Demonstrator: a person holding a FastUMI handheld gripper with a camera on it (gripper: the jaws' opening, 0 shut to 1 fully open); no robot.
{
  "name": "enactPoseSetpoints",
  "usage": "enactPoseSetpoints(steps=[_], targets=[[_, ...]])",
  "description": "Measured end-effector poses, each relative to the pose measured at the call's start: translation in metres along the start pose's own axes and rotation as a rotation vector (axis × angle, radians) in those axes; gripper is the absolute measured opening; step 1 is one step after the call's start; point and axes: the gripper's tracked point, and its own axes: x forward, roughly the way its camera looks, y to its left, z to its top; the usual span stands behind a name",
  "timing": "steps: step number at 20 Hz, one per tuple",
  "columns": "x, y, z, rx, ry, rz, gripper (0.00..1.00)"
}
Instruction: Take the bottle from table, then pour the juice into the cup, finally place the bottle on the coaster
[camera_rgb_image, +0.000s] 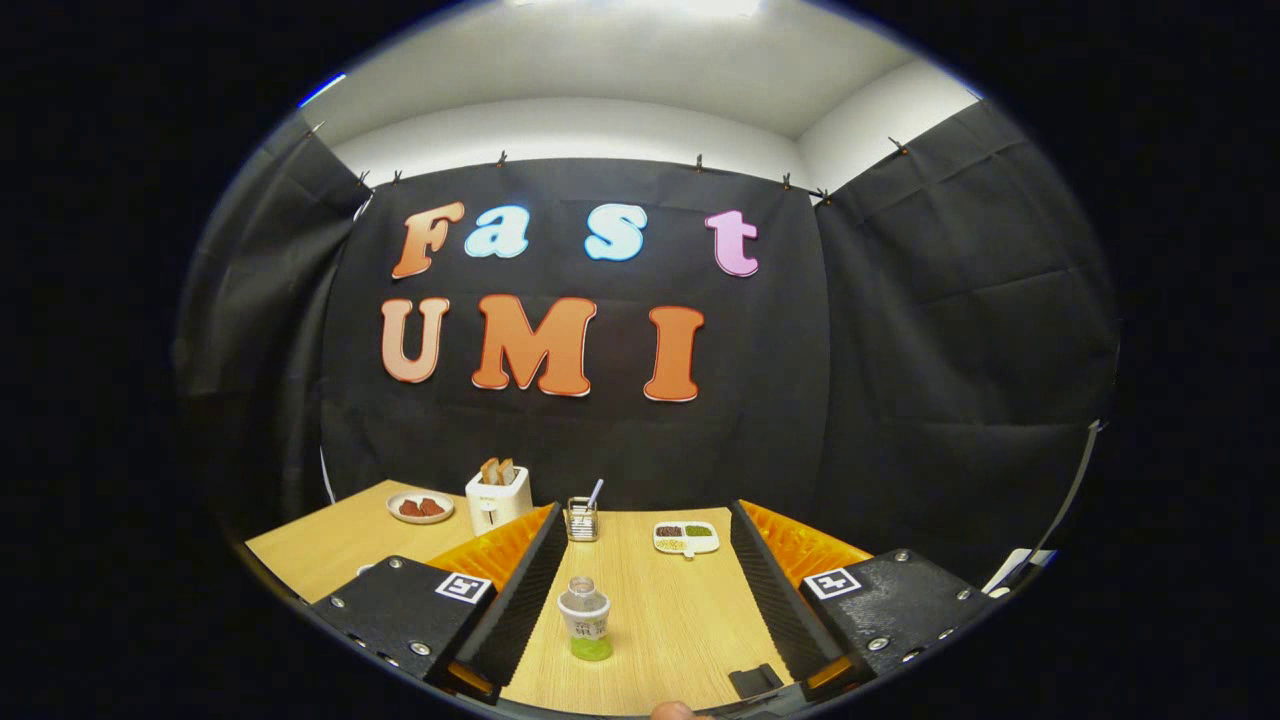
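A small clear bottle (585, 620) with green juice in its lower part and a pale label stands upright on the wooden table (670, 610). It sits between my two fingers, closer to the left finger (525, 590) than to the right finger (770, 590). My gripper (645, 545) is open wide, and neither finger touches the bottle. The fingers are black with ribbed inner pads and orange backs.
Beyond the fingertips stand a wire holder with a straw (583, 518), a white divided dish of beans (686, 538), a white toaster with bread (498, 495) and a small plate of red pieces (420, 507). A dark flat object (755, 680) lies near the right finger's base.
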Motion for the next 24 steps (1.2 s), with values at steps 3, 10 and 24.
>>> enactPoseSetpoints(steps=[3,10,24], targets=[[0.013,0.017,-0.039,0.019,0.046,0.025,0.98],[0.048,0.058,-0.137,0.096,0.143,0.105,0.98],[0.116,0.084,-0.264,0.079,0.264,0.046,0.98]])
